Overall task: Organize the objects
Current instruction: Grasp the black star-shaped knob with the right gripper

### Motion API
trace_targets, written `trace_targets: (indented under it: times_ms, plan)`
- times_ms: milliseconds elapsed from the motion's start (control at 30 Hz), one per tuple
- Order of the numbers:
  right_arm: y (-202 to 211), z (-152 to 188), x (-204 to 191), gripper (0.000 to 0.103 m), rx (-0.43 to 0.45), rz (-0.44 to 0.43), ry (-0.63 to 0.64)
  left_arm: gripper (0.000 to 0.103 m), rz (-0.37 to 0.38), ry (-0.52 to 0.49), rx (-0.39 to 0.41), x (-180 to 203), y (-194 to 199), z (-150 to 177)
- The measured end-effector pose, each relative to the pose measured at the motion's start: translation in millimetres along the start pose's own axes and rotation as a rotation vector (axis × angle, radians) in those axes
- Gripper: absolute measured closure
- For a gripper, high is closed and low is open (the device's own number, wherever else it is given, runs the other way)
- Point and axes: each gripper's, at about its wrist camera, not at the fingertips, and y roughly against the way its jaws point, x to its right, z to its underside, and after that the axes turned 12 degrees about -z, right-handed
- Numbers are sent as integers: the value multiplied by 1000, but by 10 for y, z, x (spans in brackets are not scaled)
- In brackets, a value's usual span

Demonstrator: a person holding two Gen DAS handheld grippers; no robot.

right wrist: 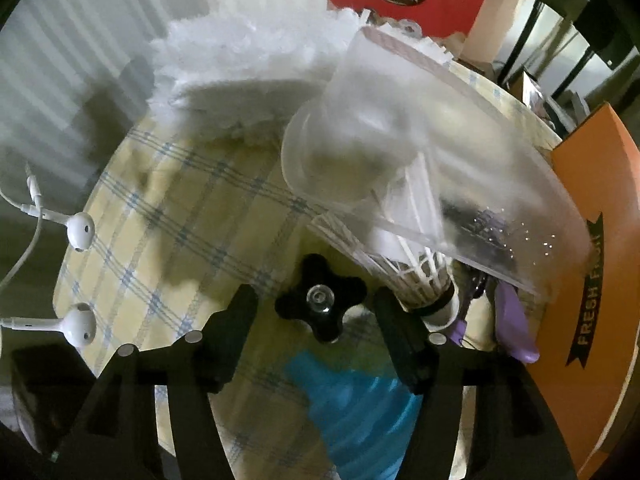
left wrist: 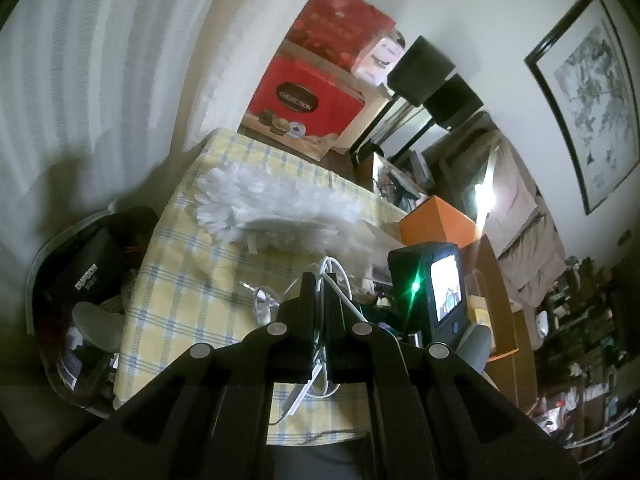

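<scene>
Between the clenched jaws of the left hand-held gripper (left wrist: 319, 280) hung the white earphone cable (left wrist: 334, 270), above the checked surface (left wrist: 188, 280). Left of the right hand-held gripper (right wrist: 316, 300), whose jaws stood released, two earbuds (right wrist: 80, 230) dangled. Between its fingers lay a black knob (right wrist: 322, 306); ahead to the right, a shuttlecock (right wrist: 420, 280) sat under a clear container (right wrist: 420, 152), beside an orange box (right wrist: 592, 240).

Dim, grainy fisheye views with dark, bent rims. Window glare (left wrist: 484, 198) flares at three o'clock; the clear plastic container (right wrist: 420, 152) smears with blur.
</scene>
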Motion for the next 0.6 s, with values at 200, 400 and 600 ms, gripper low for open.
trace_targets:
  times_ms: [200, 400, 600]
  plan:
    - [53, 49, 12, 58, 10, -27, 4, 100, 5, -9, -14, 65, -39, 5]
    - [325, 54, 11, 58, 65, -67, 10, 100, 16, -47, -10, 239, 8, -9]
    - [785, 108, 58, 58, 143, -55, 14, 100, 51, -92, 19, 512, 155, -75]
